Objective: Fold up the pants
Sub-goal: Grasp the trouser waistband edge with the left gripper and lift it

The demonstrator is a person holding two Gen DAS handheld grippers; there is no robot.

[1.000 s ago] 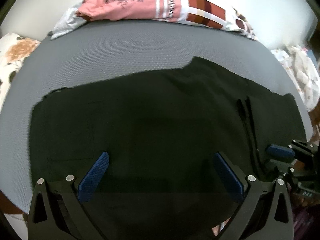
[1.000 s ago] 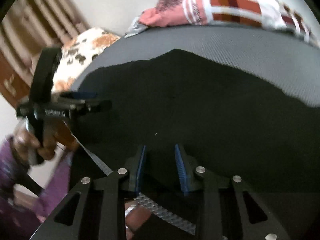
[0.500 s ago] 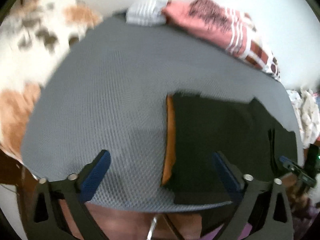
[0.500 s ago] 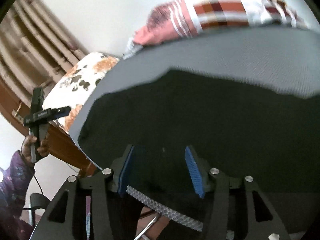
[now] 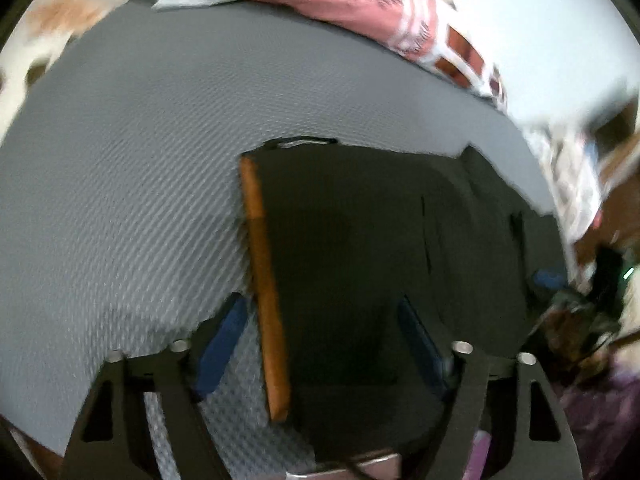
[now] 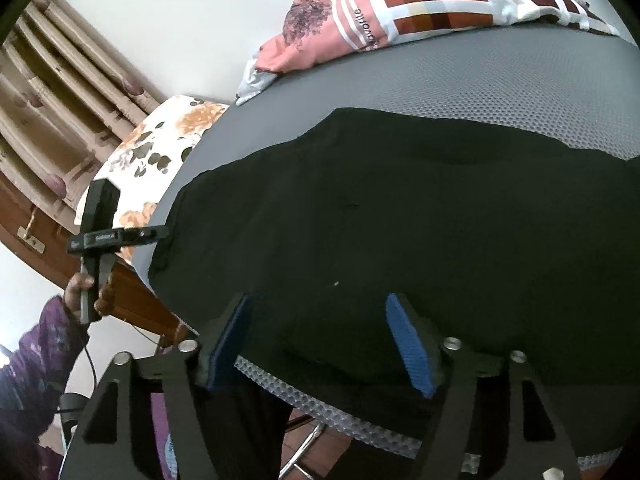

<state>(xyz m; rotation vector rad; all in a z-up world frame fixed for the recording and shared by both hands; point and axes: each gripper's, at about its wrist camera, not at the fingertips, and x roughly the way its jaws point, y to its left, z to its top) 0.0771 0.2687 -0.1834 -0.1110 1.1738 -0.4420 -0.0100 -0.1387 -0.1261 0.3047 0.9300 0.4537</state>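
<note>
Nearby, patterned pillow (image 6: 420, 8) beyond pants (image 6: 400, 220)

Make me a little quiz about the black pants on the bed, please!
1. True or false: the black pants lie spread on a gray mat.
2. What colour is the strip along one edge of the pants? A) orange B) green C) yellow
3. What lies at the far end of the mat, by the wall?

Key: 1 true. 2 A. 3 a pink patterned cloth, bunched up.
</note>
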